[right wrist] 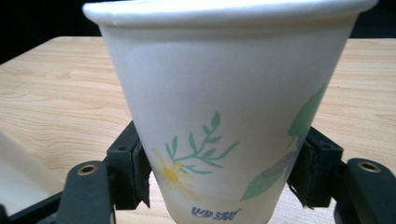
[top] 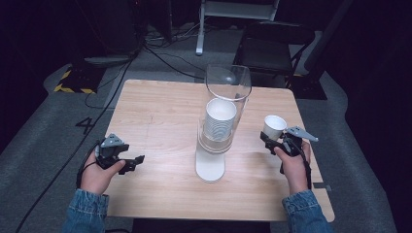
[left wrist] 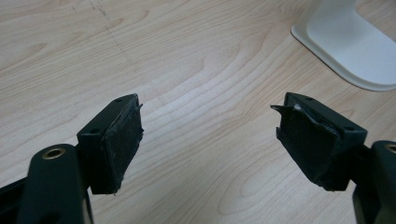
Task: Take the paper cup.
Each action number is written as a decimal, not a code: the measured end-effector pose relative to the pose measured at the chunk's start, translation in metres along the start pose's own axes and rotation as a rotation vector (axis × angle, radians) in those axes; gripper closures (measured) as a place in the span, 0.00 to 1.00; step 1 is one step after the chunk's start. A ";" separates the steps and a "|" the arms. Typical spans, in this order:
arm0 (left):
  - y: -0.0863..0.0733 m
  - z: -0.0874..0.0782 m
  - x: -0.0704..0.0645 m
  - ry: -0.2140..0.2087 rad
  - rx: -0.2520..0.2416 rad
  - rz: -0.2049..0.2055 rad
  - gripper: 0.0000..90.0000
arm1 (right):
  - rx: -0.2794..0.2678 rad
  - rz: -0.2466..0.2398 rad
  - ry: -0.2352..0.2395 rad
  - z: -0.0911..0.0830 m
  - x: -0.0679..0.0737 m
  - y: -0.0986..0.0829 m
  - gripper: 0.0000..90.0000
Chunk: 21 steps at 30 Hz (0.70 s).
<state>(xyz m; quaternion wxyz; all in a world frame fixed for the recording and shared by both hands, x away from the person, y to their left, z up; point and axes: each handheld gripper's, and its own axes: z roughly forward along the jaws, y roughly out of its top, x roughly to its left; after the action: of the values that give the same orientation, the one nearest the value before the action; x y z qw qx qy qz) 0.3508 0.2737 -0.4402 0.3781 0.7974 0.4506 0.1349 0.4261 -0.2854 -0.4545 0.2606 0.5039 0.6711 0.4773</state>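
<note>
Right gripper [top: 273, 141] near the right edge of the desk [top: 160, 107], fingers [right wrist: 133, 172] pinching a single paper cup [right wrist: 224, 116] low on its wall, one pad on each side. Cup upright, mouth up, lifted clear of the wood; leaf and flower print facing the right gripper view. Left gripper [top: 135, 162] hovering low by the left edge toward the near corner, fingers [left wrist: 119, 140] spread wide over bare wood, nothing between them.

At the middle of the desk, a clear cup dispenser [top: 224, 102] on a white base [top: 210, 167], holding a stack of cups [top: 219, 119] nested mouth up. Held cup well apart from the dispenser, to its right.

Step in hand, by the look of it: one cup carried free of the stack, either for setting down on the open wood or for going back into the tube; cannot tell which. Next move calls for keeping the cup level and the pinch light, since thin paper walls dent easily. For a set-down: bottom flat on the wood before spreading the fingers. For a return: rim lined up with the tube's open top.
</note>
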 end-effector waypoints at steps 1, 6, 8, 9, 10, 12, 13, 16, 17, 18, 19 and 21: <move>-0.002 -0.001 0.001 0.004 0.006 0.003 0.25 | 0.003 -0.001 -0.005 0.003 -0.001 -0.001 0.37; -0.010 -0.008 0.004 0.026 0.015 -0.010 0.25 | 0.013 -0.039 -0.036 0.018 -0.006 -0.003 0.36; -0.012 -0.009 0.005 0.029 0.014 -0.011 0.25 | 0.026 -0.052 -0.043 0.023 -0.008 -0.005 0.36; -0.014 -0.011 0.006 0.040 0.016 -0.017 0.25 | 0.030 -0.054 -0.042 0.026 -0.008 -0.007 0.36; -0.015 -0.012 0.007 0.039 0.016 -0.019 0.25 | 0.040 -0.057 -0.045 0.028 -0.009 -0.008 0.36; -0.016 -0.013 0.007 0.040 0.018 -0.021 0.25 | 0.068 -0.062 -0.042 0.032 -0.009 -0.010 0.36; -0.016 -0.013 0.007 0.041 0.018 -0.021 0.25 | 0.084 -0.060 -0.038 0.033 -0.008 -0.011 0.36; -0.016 -0.012 0.007 0.039 0.019 -0.017 0.25 | 0.124 -0.047 -0.038 0.036 -0.007 -0.014 0.36; -0.015 -0.011 0.006 0.036 0.021 -0.017 0.25 | 0.145 -0.047 -0.035 0.037 -0.007 -0.016 0.36; -0.015 -0.011 0.006 0.036 0.021 -0.017 0.25 | 0.145 -0.047 -0.035 0.037 -0.007 -0.016 0.36; -0.015 -0.010 0.006 0.033 0.020 -0.018 0.25 | 0.170 -0.044 -0.030 0.038 -0.006 -0.018 0.36; -0.015 -0.009 0.005 0.030 0.024 -0.018 0.25 | 0.194 -0.041 -0.024 0.040 -0.006 -0.020 0.36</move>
<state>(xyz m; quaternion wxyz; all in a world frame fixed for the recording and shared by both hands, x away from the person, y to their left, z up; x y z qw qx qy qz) 0.3395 0.2867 -0.4452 0.3630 0.7955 0.4651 0.1383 0.4526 -0.2768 -0.4893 0.2284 0.5186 0.7211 0.3986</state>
